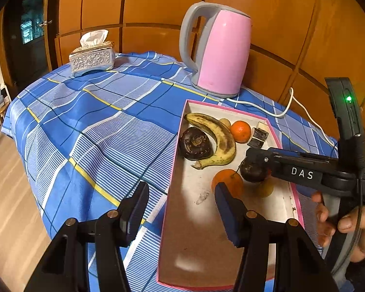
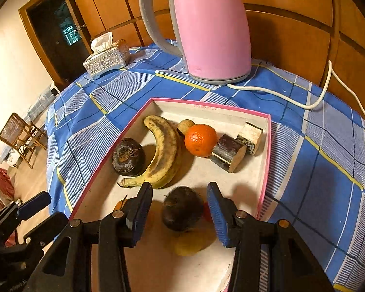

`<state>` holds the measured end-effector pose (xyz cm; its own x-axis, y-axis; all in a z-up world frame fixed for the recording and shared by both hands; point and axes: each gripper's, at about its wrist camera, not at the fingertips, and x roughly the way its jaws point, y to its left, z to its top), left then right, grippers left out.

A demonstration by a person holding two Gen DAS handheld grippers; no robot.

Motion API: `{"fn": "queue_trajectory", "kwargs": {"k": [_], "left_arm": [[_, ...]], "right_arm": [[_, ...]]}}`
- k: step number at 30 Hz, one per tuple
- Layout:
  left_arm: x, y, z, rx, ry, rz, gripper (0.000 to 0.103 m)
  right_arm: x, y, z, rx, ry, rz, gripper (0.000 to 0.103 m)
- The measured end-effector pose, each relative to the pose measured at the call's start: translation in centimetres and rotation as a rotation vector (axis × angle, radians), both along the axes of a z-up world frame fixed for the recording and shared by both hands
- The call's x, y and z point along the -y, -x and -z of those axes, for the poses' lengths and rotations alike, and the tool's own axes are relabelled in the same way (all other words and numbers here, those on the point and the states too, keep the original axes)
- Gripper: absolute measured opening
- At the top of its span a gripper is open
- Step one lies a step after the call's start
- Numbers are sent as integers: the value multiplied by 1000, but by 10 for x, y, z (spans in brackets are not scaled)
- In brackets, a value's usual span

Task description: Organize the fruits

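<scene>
Over a shallow pink-rimmed cardboard tray [image 2: 265,150] on the blue checked tablecloth [image 2: 328,170], the right gripper [image 2: 180,213] stands parted around a dark round fruit [image 2: 181,208], apparently untouched and just deposited, while the left gripper [image 1: 182,209] waits open and empty.

**Kettle and tissues share my checked table**

My pink kettle [image 1: 221,53] stands on the blue plaid cloth [image 1: 90,112], its white cord [image 2: 292,97] trailing right. A silver tissue box [image 1: 92,59] sits well apart, before wooden wall panels [image 1: 292,24]. A chair [image 2: 19,136] waits beyond.
</scene>
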<state>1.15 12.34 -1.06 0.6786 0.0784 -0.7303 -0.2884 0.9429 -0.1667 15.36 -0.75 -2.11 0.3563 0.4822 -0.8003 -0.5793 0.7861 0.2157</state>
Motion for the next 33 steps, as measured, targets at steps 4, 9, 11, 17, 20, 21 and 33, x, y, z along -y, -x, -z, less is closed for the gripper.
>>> {"fn": "queue_trajectory", "kwargs": {"k": [4,9,11,17,20,21,33], "left_arm": [[1,0,0,2,-2,2,57],[6,0,-2,5,-5,10,57],[8,0,-2,5,-7,15,57],[14,1,-3,10,-11,28,59],[17,1,-4,12,-13,35,61],[19,1,-5,14,-14,37,61],[35,16,-9,50,-55,33,90]], "right_arm": [[6,2,-3,5,-10,13,50],[14,10,-6,22,-13,32,50],[17,15,-7,32,-14,42,50],[31,27,-11,63,-8,89,50],[38,34,-14,85,3,113,50],[39,37,-15,91,5,119,50],[83,91,-23,191,22,359,60]]}}
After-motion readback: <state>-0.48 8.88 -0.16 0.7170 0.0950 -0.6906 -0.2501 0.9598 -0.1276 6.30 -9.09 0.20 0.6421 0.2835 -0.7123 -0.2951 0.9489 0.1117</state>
